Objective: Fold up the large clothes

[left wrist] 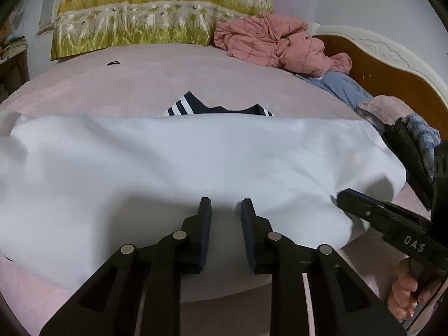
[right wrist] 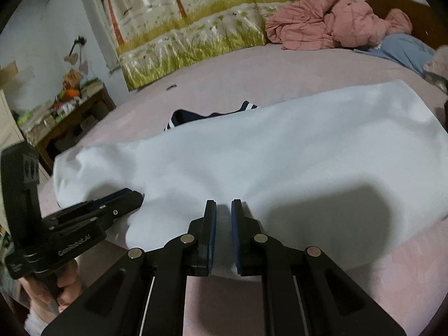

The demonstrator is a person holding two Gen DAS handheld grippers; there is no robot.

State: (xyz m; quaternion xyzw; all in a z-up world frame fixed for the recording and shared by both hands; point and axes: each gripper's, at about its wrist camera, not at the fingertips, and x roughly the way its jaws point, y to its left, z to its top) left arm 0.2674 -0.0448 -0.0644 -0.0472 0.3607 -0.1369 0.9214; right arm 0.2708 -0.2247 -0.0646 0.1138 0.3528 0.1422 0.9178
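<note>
A large white garment (left wrist: 196,162) lies spread across the pink bed (left wrist: 140,84), with its near edge lifted into a fold. A navy part with white stripes (left wrist: 196,109) peeks out behind its far edge. My left gripper (left wrist: 225,204) is shut on the near edge, with white cloth bunched between its pads. My right gripper (right wrist: 224,204) grips the same edge further right, its jaws almost together on a thin pinch of the white garment (right wrist: 280,154). In each wrist view the other gripper shows at the side: the right gripper (left wrist: 340,196) and the left gripper (right wrist: 138,194), each held by a hand.
A crumpled pink quilt (left wrist: 274,42) and a blue pillow (left wrist: 338,84) lie at the far right by the wooden headboard (left wrist: 392,64). Dark and plaid clothes (left wrist: 414,140) pile at the bed's right edge. A printed curtain (left wrist: 140,22) hangs behind. A cluttered wooden table (right wrist: 70,106) stands left.
</note>
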